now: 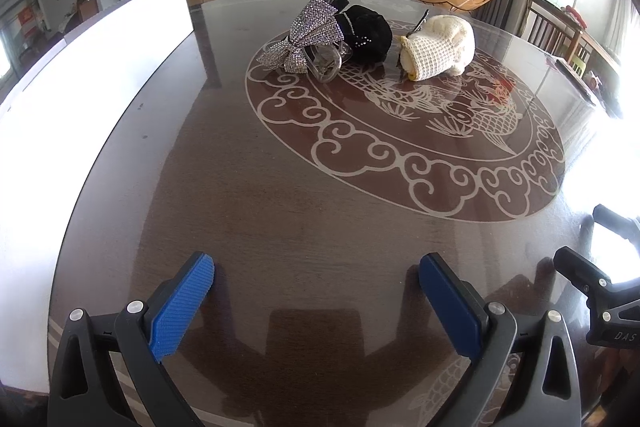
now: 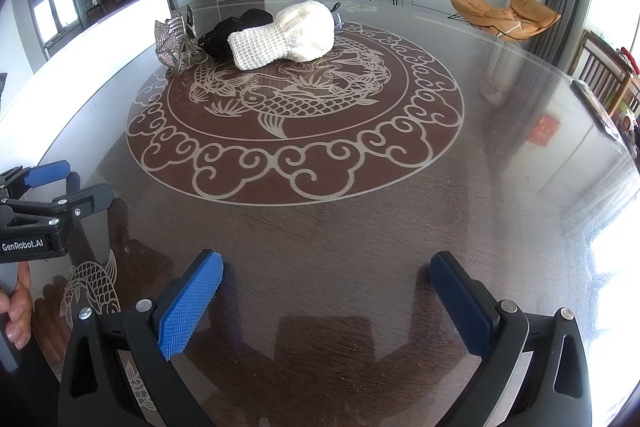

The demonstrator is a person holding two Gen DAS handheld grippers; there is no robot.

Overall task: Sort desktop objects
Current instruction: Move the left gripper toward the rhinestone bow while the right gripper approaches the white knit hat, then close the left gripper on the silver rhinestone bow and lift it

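1. Left wrist view: the left claw (image 1: pixel 316 291) is seen spread wide with nothing between its blue pads (image 1: pixel 180 311), held low above the bare near part of the table (image 1: pixel 224 187). It is judged to be parked there because no item is yet within reach.
2. Right wrist view: the right claw (image 2: pixel 326 293) is likewise spread and empty, kept just beside the left one, well apart from the items.
3. The things to be sorted are clustered at the far side of the table, on the edge of the etched fish medallion (image 1: pixel 404 147): a rhinestone bow clip (image 1: pixel 308 35), a black fuzzy accessory (image 1: pixel 366 33) and a cream knitted accessory (image 1: pixel 440 47).
4. The bow clip is seen leaning on a clear hair claw clip (image 1: pixel 328 61) and touching the black item. The cream item lies just beside the black one; in the right wrist view it overlaps it.
5. A thin dark clip (image 1: pixel 418 23) is seen poking up behind the cream item; its kind cannot be told.
6. A white box wall (image 1: pixel 100 67) stands along the left edge of the table. It is judged a likely sorting container, but its inside is hidden, so its contents cannot be told.
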